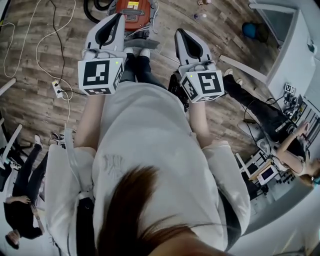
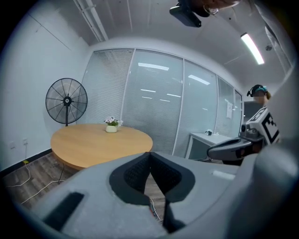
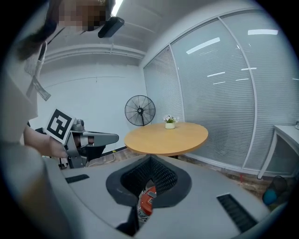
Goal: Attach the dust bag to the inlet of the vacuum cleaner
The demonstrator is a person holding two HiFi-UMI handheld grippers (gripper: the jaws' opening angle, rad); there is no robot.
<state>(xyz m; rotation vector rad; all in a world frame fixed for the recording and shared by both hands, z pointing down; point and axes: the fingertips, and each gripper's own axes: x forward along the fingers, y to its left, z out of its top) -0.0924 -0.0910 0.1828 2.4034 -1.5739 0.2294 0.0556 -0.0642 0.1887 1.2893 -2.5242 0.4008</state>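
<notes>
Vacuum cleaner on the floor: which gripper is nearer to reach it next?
Probably left. In the head view the left gripper points right beside the red vacuum cleaner, while the right gripper sits further aside. Both jaws are shut and empty.

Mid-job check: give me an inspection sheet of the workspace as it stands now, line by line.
Surface: wooden floor; the work sits on it.
Job's things: red vacuum cleaner on the floor ahead of the person's feet; dust bag not clearly made out.
Clutter: blue ball on the floor at far right.
Grippers: left gripper and right gripper both shut, nothing between the jaws, held above the floor.
Cables: loose cables across the floor at left, by a power strip.
Surroundings: round table with a flower pot, a standing fan, blinds behind glass, a seated person at right.
</notes>
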